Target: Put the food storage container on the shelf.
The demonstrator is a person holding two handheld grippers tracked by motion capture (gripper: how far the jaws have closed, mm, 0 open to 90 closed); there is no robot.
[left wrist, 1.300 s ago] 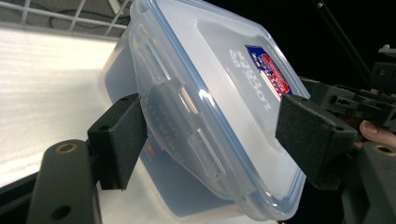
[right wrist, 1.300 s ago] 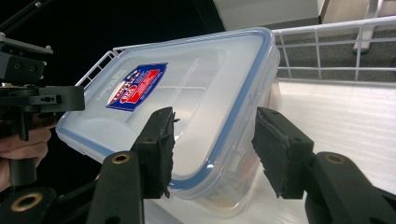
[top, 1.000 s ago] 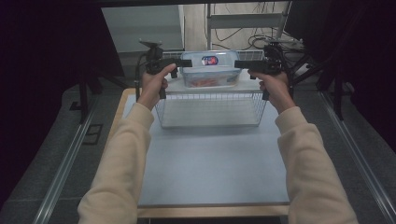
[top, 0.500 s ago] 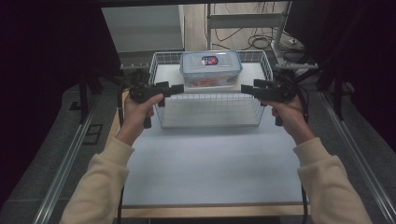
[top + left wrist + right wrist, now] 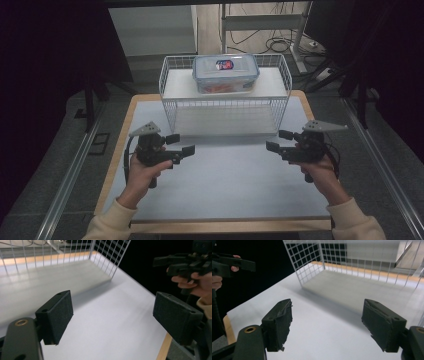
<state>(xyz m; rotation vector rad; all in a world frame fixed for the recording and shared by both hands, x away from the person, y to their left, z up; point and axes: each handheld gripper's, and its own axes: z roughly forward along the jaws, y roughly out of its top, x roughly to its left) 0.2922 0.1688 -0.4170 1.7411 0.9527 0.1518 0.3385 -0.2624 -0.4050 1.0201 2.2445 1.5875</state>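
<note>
A clear plastic box with a blue lid [image 5: 225, 73] sits in the far part of a white wire basket [image 5: 223, 107] at the back of the table. My left gripper [image 5: 181, 144] hovers over the white table top [image 5: 220, 170] in front of the basket's left corner, open and empty. My right gripper [image 5: 279, 140] hovers in front of the right corner, open and empty too. Their jaws point inward at each other. In the left gripper view the left gripper [image 5: 112, 315] faces the right one [image 5: 172, 263]. In the right gripper view the right gripper [image 5: 333, 323] faces the basket [image 5: 352, 262].
The table has a wooden rim [image 5: 117, 150]. Metal rails [image 5: 65, 185] run along the floor on both sides. Cables and a stand's legs [image 5: 280, 42] lie behind the table. The surroundings left and right are dark.
Both grippers have pulled back from the basket's far end toward the person and now hover over the bare table. The box stays in the basket.
</note>
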